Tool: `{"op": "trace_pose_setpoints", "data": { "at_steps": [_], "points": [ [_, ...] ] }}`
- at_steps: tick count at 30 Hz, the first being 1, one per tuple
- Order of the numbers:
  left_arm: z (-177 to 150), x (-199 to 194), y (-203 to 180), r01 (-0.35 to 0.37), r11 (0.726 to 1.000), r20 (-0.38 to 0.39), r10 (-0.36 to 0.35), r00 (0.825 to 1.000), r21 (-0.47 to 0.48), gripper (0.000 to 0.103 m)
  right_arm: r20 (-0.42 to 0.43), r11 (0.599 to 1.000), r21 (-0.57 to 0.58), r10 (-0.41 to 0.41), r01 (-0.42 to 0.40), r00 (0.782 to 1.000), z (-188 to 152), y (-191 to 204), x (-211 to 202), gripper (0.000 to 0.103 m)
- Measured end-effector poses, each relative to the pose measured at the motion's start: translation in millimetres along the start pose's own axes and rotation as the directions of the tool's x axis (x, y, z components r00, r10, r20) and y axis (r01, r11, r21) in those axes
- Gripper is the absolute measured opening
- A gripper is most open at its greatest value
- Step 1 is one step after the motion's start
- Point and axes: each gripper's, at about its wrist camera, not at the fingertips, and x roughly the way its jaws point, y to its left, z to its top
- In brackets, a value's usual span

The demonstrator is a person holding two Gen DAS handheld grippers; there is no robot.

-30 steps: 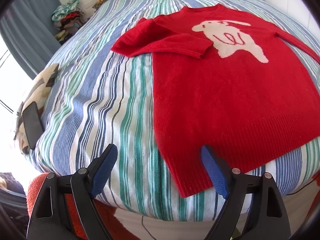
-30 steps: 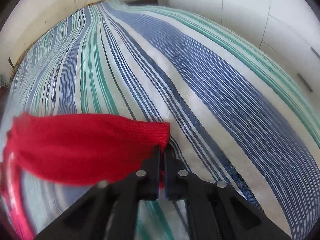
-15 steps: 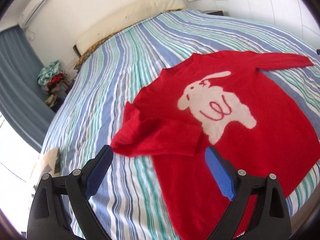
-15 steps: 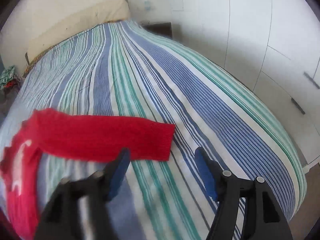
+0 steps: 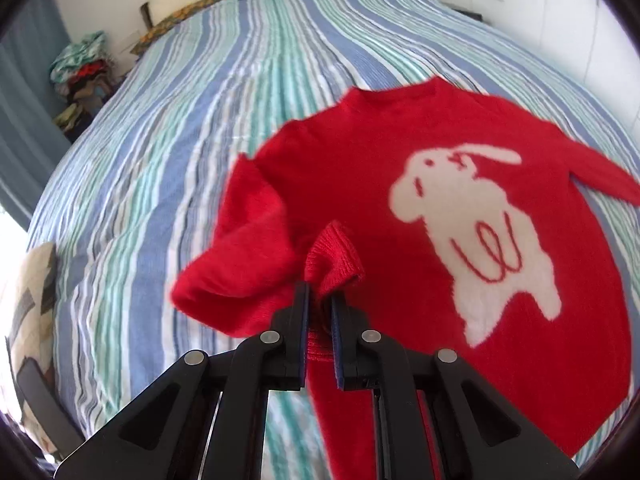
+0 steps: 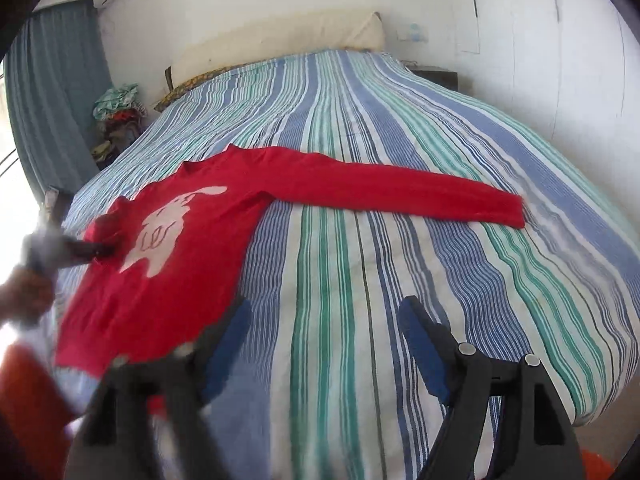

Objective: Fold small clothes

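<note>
A left gripper (image 5: 319, 306) clamps its jaws on the ribbed cuff (image 5: 335, 258) of a red sweater (image 5: 400, 184), the knit bunched between the blue pads, as a person folds small clothes on a bed. The jaws are closing, and the cuff sits between them. The near sleeve (image 5: 240, 264) doubles back over itself beside the sweater's body. In the other hand, the right gripper (image 6: 324, 344) hangs over bare bedspread with its jaws apart and opening, nothing between them.

The sweater lies face up on the striped bedspread (image 5: 192, 120), its white rabbit motif (image 5: 476, 232) showing. The far sleeve (image 6: 400, 192) stretches straight out across the stripes, well apart from the right gripper. Beyond are a headboard cushion (image 6: 280, 44), a heap of clothes (image 6: 118, 104) by the curtain (image 6: 52, 92), and white cupboard doors.

The grip looks shallow, catching only the cuff's edge; a quick pull could slip it free or stretch the knit. Dragging the sleeve across without lifting may rumple the body and skew the fold, and the loose far sleeve would then lie uneven.
</note>
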Motion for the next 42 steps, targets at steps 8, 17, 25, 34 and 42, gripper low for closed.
{"op": "trace_pose_setpoints", "data": {
  "at_steps": [8, 17, 25, 34, 42],
  "points": [
    [-15, -2, 229, -0.421, 0.78, -0.162, 0.392, 0.906, -0.463, 0.008, -0.043, 0.999, 0.036, -0.014, 0.015, 0.999, -2, -11, 17, 0.076],
    [-55, 41, 258, -0.558, 0.728, -0.305, 0.469, 0.829, -0.399, 0.002, -0.11, 0.998, 0.039, -0.043, 0.047, 0.993, -6, -9, 37, 0.076],
    [-90, 69, 262, -0.546, 0.751, -0.372, 0.418, 0.829, -0.372, 0.001, -0.128, 0.998, 0.028, -0.056, 0.06, 0.99, -7, -7, 44, 0.076],
    [-100, 87, 276, -0.576, 0.736, -0.421, 0.425, 0.801, -0.354, 0.001, -0.143, 0.998, 0.028, -0.058, 0.063, 0.988, -9, -8, 48, 0.076],
    [-95, 111, 276, -0.633, 0.723, -0.479, 0.467, 0.743, -0.277, 0.001, -0.143, 0.996, 0.057, -0.06, 0.069, 0.988, -9, -15, 48, 0.076]
  ]
}}
